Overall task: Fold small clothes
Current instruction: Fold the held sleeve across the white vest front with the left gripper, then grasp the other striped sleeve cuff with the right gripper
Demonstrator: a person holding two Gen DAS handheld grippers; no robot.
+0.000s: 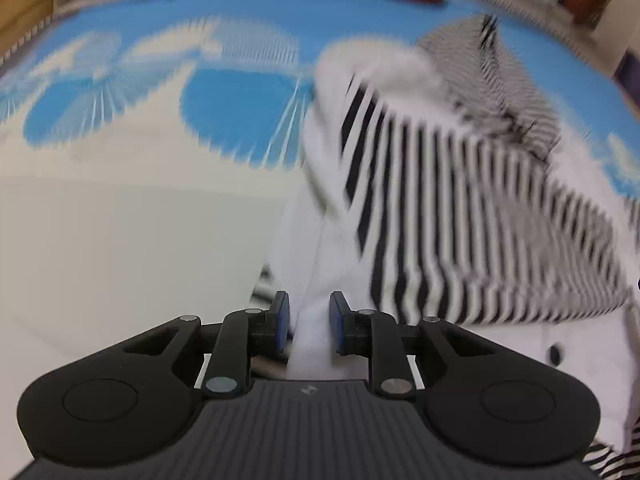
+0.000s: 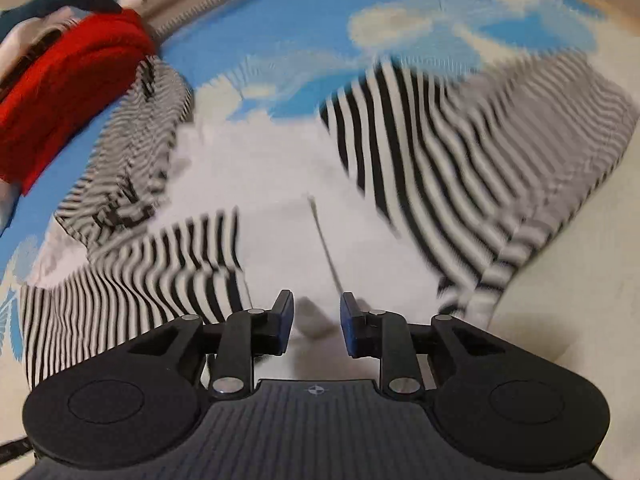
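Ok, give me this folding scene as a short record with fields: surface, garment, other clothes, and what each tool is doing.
surface: blue and white patterned cover
garment: black-and-white striped garment with white panels, lying rumpled on the cover
other clothes: red cloth at the far edge
left tool: white fold of the garment runs between its fingers; blur hides whether the pads press it
right tool: open, over a white part of the garment, nothing held
image quality: both views motion-blurred
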